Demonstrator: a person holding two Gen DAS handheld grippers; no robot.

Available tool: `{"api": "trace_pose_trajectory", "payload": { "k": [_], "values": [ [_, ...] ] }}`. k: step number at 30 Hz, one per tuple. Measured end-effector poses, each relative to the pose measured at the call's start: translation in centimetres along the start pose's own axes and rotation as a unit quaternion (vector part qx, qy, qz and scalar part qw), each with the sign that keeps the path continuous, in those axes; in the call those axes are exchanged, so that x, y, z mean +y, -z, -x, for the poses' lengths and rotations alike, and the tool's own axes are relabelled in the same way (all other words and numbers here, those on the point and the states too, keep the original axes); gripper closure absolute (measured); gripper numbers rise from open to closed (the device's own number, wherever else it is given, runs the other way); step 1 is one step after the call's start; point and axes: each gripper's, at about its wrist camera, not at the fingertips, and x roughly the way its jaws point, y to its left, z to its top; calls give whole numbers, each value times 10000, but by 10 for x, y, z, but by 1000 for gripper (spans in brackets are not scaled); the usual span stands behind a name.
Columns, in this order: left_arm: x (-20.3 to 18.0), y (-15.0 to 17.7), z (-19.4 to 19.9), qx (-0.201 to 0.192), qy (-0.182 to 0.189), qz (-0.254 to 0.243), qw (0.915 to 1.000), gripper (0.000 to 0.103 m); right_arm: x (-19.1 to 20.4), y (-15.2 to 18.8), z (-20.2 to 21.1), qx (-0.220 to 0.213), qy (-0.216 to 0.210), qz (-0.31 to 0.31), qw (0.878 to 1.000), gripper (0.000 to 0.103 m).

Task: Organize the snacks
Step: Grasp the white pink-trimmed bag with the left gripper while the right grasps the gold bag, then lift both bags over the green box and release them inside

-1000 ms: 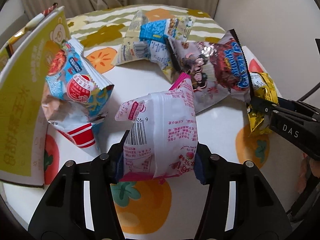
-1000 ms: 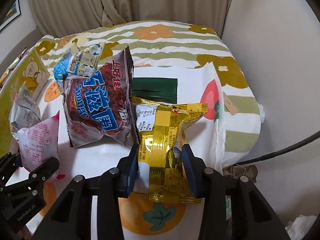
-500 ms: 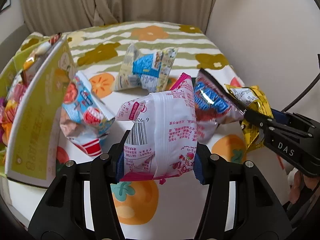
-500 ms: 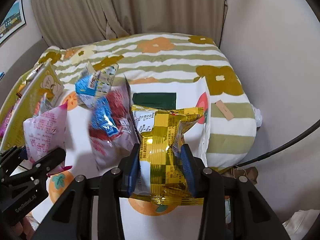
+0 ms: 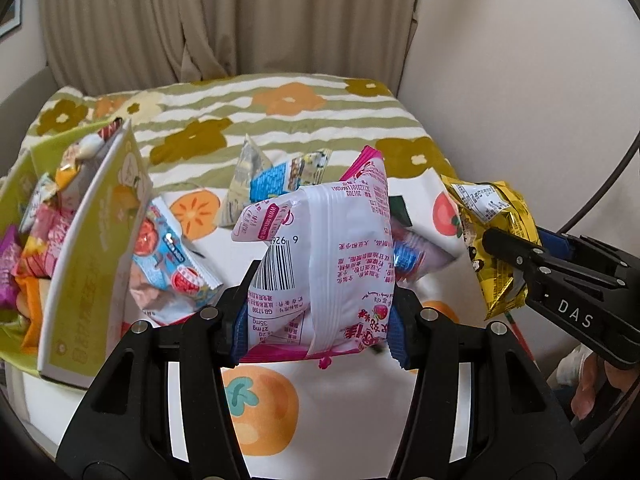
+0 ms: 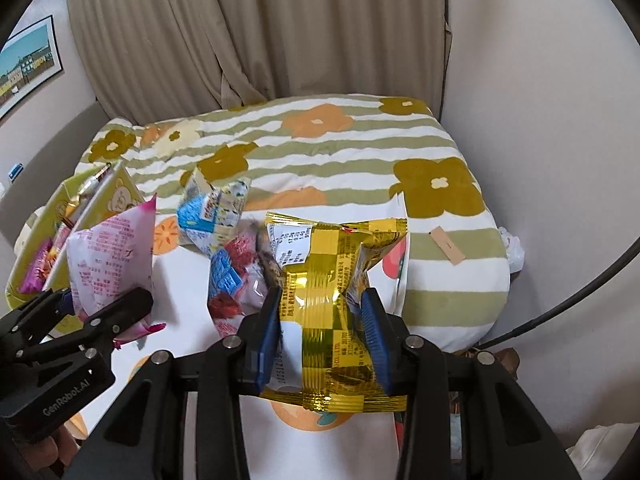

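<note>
My left gripper [image 5: 320, 320] is shut on a white and pink snack bag [image 5: 320, 256], held up above the table. My right gripper [image 6: 322, 336] is shut on a gold foil snack bag [image 6: 332, 300], also lifted. Each gripper shows in the other's view: the right one [image 5: 516, 264] at the right edge, the left one [image 6: 104, 304] at the lower left. A yellow-green cardboard box [image 5: 96, 256] holding several snack packs stands at the left. On the cloth lie a red and blue bag [image 6: 232, 276], a light blue bag [image 5: 280, 180] and a blue and red bag [image 5: 168, 256].
The table carries a white cloth with orange fruit prints [image 5: 260, 404] over a striped flowered cover [image 6: 320, 140]. Beige curtains [image 6: 280, 28] hang behind, and a wall stands close on the right. A black cable [image 6: 560, 308] curves past the table's right edge.
Both grippers have risen with their bags, so the table looks farther below and more curtain shows. The red and blue bag that stood propped beside the gold bag has dropped onto the cloth.
</note>
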Motion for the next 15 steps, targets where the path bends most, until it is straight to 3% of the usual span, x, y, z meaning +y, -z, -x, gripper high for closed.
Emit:
{"api": "trace_pose_trajectory", "payload": {
  "k": [15],
  "values": [
    [17, -29, 54, -525, -305, 90, 9981, 53, 25, -28, 32, -387, -354, 347, 9980, 67]
  ]
}}
